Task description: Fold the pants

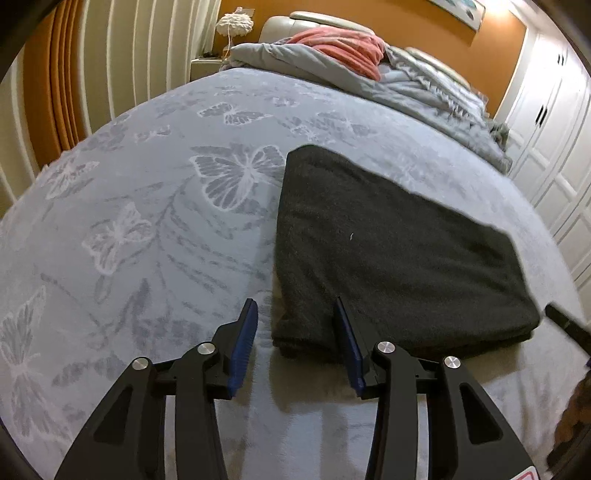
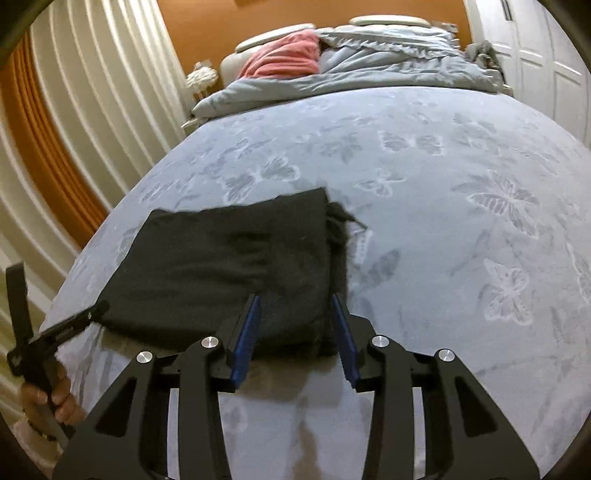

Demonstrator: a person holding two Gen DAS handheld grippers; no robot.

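Note:
The dark grey pants lie folded into a flat rectangular stack on the butterfly-print bedspread. My left gripper is open and empty, hovering at the stack's near left corner. In the right wrist view the pants lie ahead, with a bit of fabric sticking out at the far right corner. My right gripper is open and empty, above the stack's near right edge. The left gripper, held by a hand, shows at the left edge of that view.
A rumpled grey duvet and a pink blanket lie at the head of the bed. White wardrobe doors stand to the right, curtains to the left. A lamp stands by the headboard.

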